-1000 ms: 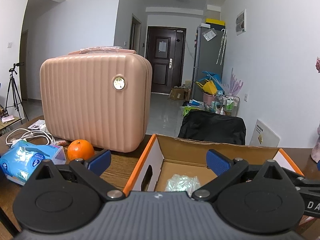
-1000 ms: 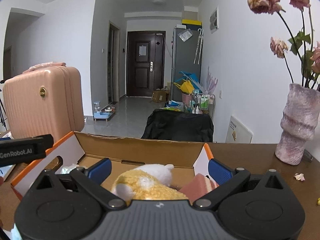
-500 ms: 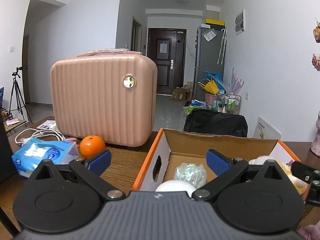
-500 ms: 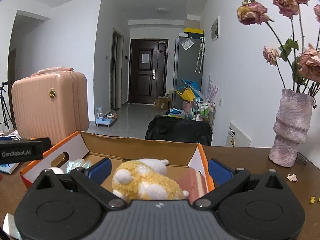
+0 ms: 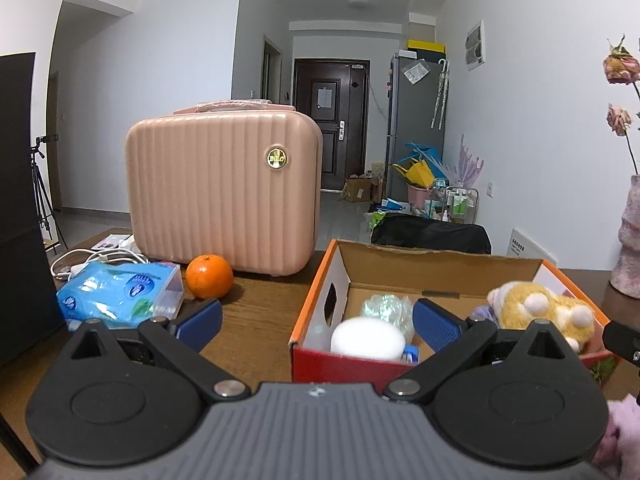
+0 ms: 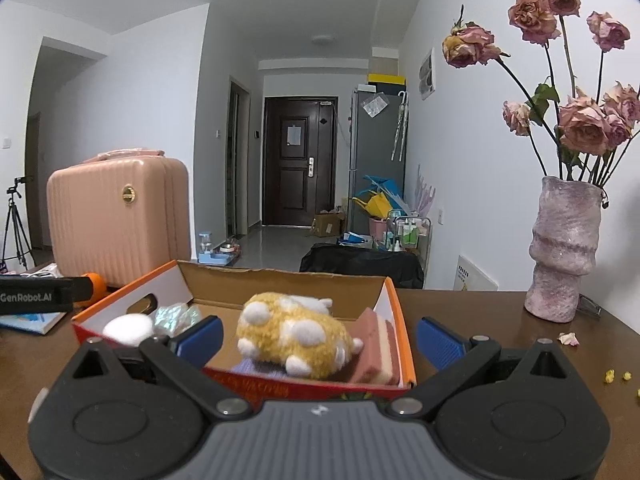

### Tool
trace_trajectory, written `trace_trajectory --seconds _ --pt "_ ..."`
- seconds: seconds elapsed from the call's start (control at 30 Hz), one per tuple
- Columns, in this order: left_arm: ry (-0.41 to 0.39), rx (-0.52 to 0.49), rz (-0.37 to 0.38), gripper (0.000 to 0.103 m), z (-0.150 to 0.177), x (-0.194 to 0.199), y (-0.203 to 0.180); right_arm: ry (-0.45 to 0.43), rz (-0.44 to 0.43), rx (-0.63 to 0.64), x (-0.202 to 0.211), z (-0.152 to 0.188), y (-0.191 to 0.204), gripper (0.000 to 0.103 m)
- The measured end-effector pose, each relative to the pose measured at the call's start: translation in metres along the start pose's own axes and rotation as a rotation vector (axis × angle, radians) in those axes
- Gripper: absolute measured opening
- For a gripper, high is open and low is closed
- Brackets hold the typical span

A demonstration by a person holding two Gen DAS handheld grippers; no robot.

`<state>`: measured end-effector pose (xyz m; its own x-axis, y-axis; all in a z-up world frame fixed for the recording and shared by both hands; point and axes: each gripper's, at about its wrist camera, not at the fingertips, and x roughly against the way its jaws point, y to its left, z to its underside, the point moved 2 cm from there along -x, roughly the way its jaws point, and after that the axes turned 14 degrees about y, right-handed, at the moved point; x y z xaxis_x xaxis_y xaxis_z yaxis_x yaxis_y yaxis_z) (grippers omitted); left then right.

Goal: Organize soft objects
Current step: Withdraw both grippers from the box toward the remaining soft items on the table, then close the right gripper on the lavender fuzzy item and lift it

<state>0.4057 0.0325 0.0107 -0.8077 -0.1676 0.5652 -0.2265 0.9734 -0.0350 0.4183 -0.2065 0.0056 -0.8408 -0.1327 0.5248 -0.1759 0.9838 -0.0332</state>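
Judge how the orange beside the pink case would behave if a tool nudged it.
The orange looks round and sits loose on the bare wooden table, so it would probably roll. The tissue pack close on one side may stop it. Its skin looks firm, likely not fragile.

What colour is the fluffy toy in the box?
The plush toy is yellow with white spots, clearest in the right wrist view.

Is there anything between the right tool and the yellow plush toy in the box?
Only the box's near wall. The open right tool sits just outside and above it, and the yellow plush toy lies right behind that wall, uncovered from above, with a pink sponge beside it.
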Motion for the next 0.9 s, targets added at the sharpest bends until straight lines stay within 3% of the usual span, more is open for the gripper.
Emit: trace_trajectory --seconds 0.27,0.67,0.9 --pt "0.024 -0.018 0.018 0.103 0.022 0.025 0.008 -0.008 -0.011 0.021 0.030 0.024 0.001 0.103" --pt "0.068 -0.068 0.053 0.103 0.063 0.064 0.013 0.051 -0.036 0.044 0.070 0.064 0.001 0.103" --pt "0.101 -0.062 0.064 0.103 0.076 0.074 0.019 0.102 0.003 0.013 0.076 0.078 -0.009 0.103"
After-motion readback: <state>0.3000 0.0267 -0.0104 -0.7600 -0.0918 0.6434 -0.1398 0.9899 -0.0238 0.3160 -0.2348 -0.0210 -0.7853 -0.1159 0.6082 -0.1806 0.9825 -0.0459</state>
